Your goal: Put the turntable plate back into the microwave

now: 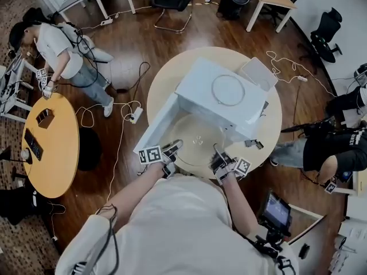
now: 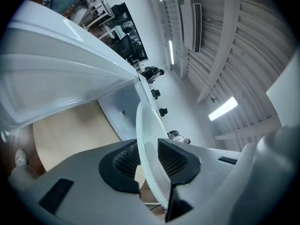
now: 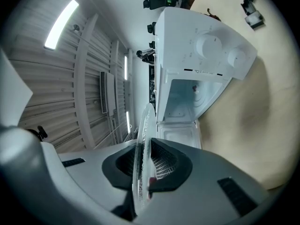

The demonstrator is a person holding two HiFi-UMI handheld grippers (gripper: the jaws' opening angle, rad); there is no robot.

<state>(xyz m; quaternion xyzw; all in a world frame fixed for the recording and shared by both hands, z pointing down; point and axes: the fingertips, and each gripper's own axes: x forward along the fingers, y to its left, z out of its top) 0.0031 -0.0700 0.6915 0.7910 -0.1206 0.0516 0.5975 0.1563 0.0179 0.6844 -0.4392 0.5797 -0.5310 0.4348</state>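
the turntable plate [image 1: 198, 141] is held before the open microwave [image 1: 221, 93], left gripper [image 1: 171, 149] clamped on its rim at 8 o'clock, right gripper [image 1: 218, 158] at 4 o'clock. such thin rim pinches may slip, or the plate could clip the door [image 1: 156, 126].

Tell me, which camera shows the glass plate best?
The head view: the glass plate shows its round face before the open microwave. The left gripper view and right gripper view show only its thin rim, edge-on, pinched in the left claw and right claw.
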